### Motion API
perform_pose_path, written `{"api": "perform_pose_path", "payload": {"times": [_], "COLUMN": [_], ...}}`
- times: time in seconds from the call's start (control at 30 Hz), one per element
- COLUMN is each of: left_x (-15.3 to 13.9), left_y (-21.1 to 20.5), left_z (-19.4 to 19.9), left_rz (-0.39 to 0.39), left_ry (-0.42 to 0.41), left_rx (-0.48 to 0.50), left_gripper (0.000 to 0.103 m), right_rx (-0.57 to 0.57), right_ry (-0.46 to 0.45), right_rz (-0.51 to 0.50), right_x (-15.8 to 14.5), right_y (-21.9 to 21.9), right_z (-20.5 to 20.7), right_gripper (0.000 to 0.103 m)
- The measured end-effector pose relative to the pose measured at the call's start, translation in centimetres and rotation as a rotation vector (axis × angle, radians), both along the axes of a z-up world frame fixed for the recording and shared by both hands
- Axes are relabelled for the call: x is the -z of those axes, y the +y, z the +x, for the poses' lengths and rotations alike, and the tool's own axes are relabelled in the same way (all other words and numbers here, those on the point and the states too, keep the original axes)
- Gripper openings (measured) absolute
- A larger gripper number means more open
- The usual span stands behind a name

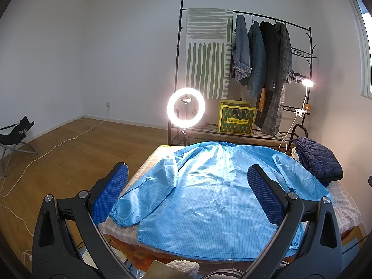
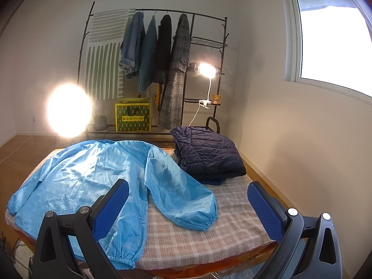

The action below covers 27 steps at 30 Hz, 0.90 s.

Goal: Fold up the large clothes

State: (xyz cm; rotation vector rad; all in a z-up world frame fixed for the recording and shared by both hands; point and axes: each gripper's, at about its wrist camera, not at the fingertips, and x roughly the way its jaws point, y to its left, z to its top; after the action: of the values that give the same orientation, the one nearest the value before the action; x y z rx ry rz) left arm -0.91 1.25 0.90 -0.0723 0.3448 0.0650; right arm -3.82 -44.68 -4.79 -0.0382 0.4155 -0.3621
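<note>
A large light-blue coat [image 1: 209, 195] lies spread flat on a table with a pink checked cloth [image 2: 200, 232], sleeves out to both sides. It also shows in the right wrist view [image 2: 88, 186], where its right sleeve [image 2: 181, 200] lies on the cloth. My left gripper [image 1: 186, 193] is open and empty, held above the coat's near hem. My right gripper [image 2: 188, 207] is open and empty, above the right sleeve cuff and the table's near right part.
A folded navy quilted jacket [image 2: 207, 155] lies at the table's far right. Behind the table stand a lit ring light [image 1: 186, 108], a black clothes rack [image 1: 262, 53] with hung coats, a yellow box [image 1: 236, 119] and a clip lamp [image 2: 207, 69]. A folding chair [image 1: 16, 132] stands far left.
</note>
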Motion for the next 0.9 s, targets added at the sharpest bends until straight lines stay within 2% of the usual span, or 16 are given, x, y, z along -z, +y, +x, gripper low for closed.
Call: {"api": "perform_pose_path", "payload": {"times": [0.37, 0.63, 0.9], "left_x": [-0.2, 1.6, 5.2], "left_y": [0.0, 2.8, 6.8], "left_z": [0.1, 1.4, 3.2], "left_rz": [0.001, 0.001, 0.097], "left_ry": [0.004, 0.017, 0.034], "left_rx": [-0.013, -0.094, -0.153], "left_gripper": [0.103, 0.103, 0.100], "right_rx": [-0.008, -0.017, -0.040], "right_ry": [0.013, 0.010, -0.019], "right_rz": [-0.007, -0.016, 0.004], "right_x": [0.2, 0.3, 0.2], "right_y": [0.6, 1.1, 1.0], "right_z": [0.5, 1.8, 5.1], "right_gripper": [0.103, 0.103, 0.102]}}
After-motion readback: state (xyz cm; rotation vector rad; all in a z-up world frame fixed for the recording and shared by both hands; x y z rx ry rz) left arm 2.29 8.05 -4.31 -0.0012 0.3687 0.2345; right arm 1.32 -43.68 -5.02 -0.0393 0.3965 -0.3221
